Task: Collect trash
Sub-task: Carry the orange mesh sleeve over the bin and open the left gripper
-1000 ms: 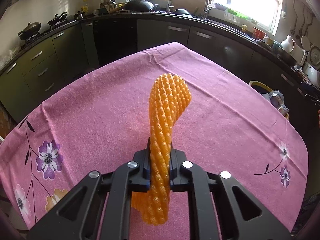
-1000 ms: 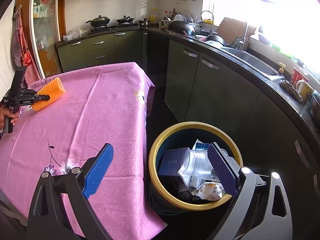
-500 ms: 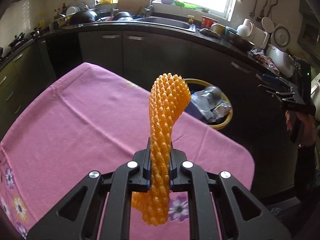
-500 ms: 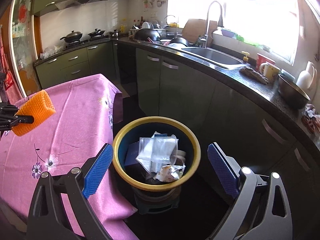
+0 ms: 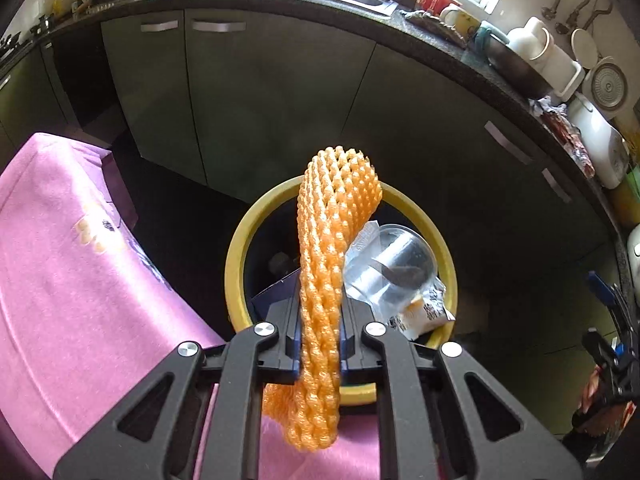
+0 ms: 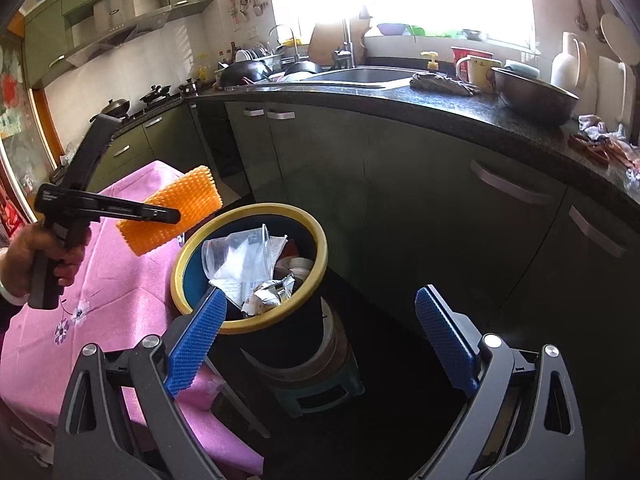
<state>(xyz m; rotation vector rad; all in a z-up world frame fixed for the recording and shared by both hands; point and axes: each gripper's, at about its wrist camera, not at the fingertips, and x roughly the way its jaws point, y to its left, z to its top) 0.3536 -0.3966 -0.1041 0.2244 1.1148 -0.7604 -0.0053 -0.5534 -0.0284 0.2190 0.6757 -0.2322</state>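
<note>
The foam net [image 5: 336,264], an orange mesh sleeve with a knobbly weave, looks light, soft and springy; a pinch across its middle suits it. The left gripper [image 5: 320,332] has its jaws clamped on it there, holding it at the near rim of the bin [image 5: 236,256], beside the pink-clothed table [image 5: 80,280]. The bin is round, yellow-rimmed, and holds a clear cup [image 5: 396,264] and wrappers. The right gripper [image 6: 320,336] hangs open and empty.

Orange foam net [image 5: 334,264], knobbly mesh pattern. Bin [image 6: 316,240]: yellow rim, dark blue inside. Tablecloth [image 5: 72,280] pink, purple flower print. Gripper pads [image 6: 196,340] blue. Cabinets [image 6: 420,184] dark green.
</note>
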